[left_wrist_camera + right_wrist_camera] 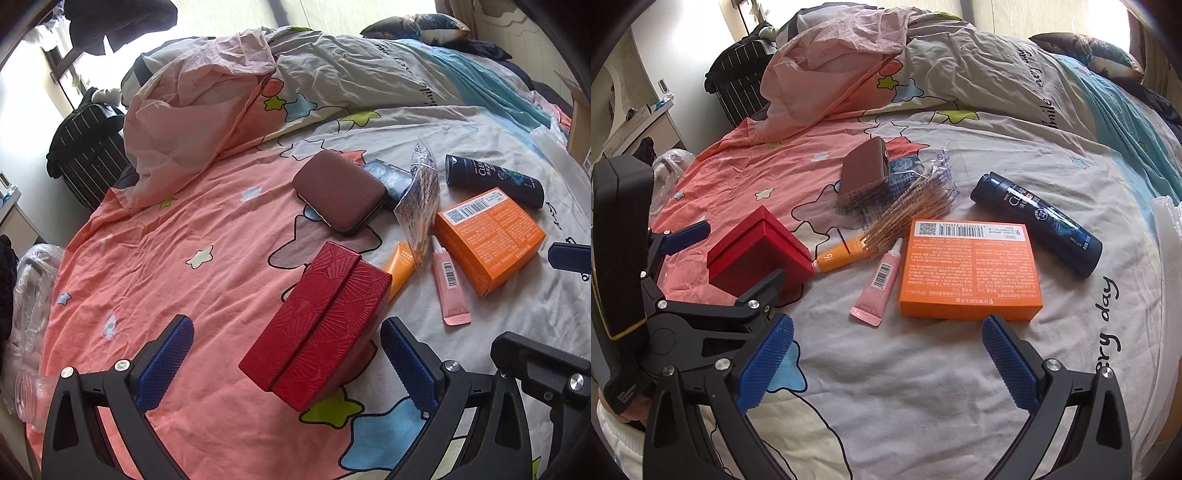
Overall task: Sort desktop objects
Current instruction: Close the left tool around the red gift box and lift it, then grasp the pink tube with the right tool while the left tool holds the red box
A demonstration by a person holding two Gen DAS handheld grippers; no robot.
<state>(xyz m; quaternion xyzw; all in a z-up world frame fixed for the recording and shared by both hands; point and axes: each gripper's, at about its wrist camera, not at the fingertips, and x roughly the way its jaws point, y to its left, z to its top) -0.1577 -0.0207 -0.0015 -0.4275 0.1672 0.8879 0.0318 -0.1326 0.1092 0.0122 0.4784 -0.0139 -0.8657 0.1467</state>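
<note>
One red box (317, 325), two tubes (875, 286).

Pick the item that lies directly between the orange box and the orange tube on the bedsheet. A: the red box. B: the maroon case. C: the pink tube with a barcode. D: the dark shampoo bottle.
C: the pink tube lies flat on the sheet with the orange box on one side and the orange tube on the other; the shampoo bottle lies beyond the box.
</note>
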